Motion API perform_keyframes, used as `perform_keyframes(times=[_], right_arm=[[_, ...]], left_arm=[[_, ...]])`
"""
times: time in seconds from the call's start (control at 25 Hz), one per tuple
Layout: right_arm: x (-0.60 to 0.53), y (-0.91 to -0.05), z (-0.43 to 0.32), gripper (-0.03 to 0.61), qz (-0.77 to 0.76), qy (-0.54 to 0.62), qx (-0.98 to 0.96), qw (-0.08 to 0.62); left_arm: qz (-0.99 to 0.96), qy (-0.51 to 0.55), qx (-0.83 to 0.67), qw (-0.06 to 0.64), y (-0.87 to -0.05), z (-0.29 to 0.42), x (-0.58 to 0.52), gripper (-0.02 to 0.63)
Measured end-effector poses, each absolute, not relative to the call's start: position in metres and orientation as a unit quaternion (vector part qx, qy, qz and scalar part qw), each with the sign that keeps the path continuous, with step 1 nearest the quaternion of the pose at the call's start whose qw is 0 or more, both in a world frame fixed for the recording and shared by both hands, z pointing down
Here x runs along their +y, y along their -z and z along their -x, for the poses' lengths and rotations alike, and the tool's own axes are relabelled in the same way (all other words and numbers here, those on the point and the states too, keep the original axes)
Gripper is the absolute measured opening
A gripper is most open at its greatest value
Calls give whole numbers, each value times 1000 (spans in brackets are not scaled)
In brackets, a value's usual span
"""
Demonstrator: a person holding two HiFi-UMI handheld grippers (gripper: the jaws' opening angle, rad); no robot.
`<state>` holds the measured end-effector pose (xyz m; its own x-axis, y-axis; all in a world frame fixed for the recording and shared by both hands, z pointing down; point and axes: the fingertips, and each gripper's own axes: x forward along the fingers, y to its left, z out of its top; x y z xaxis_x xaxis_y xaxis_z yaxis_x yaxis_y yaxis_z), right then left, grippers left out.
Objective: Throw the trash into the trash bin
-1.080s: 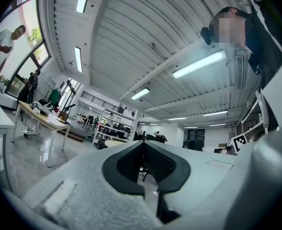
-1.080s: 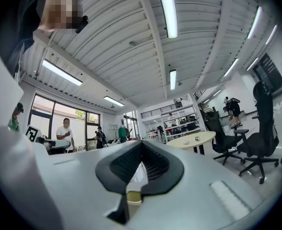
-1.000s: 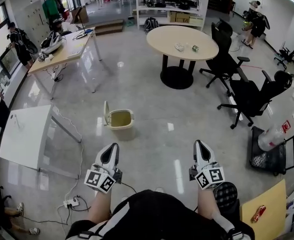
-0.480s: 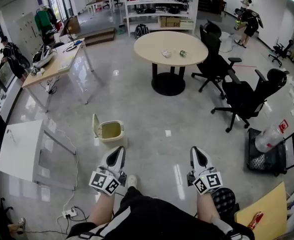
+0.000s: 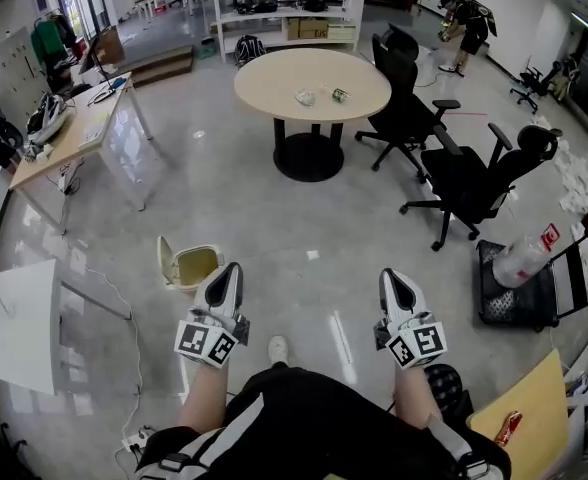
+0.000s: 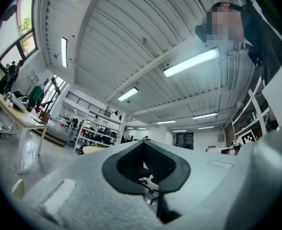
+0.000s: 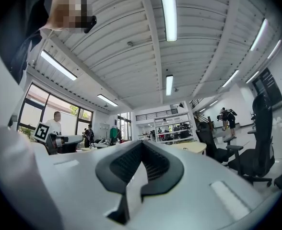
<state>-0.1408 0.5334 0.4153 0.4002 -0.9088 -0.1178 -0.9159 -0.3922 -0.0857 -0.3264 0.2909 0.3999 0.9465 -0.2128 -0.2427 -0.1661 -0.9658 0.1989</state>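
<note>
In the head view the left gripper [image 5: 228, 271] and the right gripper [image 5: 393, 278] are held out side by side ahead of the person's body, both pointing up-frame. The trash bin [image 5: 190, 267] stands on the floor [image 5: 274, 218] just beside the left gripper, on its outer side, with its lid tipped open and nothing to be made out inside. What I take to be the trash, a crumpled pale scrap [image 5: 304, 96] and a small can [image 5: 340, 94], lies near the middle of the round table [image 5: 264, 78], well ahead and about midway between the two grippers, so neither hand is clearly nearer. Bare floor runs to the table's pedestal. Black office chairs [image 5: 444, 158] crowd its right edge, and a desk [image 5: 69, 138] stands well apart on the left, so the near side looks the freest approach. In the left gripper view the jaws meet at their tips with nothing between them, and the tabletop shows low and far off. In the right gripper view the jaws are likewise closed and empty, with the table beyond them and a chair to the right.
</note>
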Motion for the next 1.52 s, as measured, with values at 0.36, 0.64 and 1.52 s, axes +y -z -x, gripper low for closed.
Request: perform_keyframes(times=[0.36,0.64,1.52], right_arm=[[462,-399,92,3,854,-35,516,63],[400,-410,62,2,856,-22,511,69],[265,-450,-149,2,824,4,563,57]], left_arm=[[-981,144,-83,104,-399,272,208,3],[-984,117,-93,98,-421,246,142,3],[-987,77,-112,82,-430,49,56,2]])
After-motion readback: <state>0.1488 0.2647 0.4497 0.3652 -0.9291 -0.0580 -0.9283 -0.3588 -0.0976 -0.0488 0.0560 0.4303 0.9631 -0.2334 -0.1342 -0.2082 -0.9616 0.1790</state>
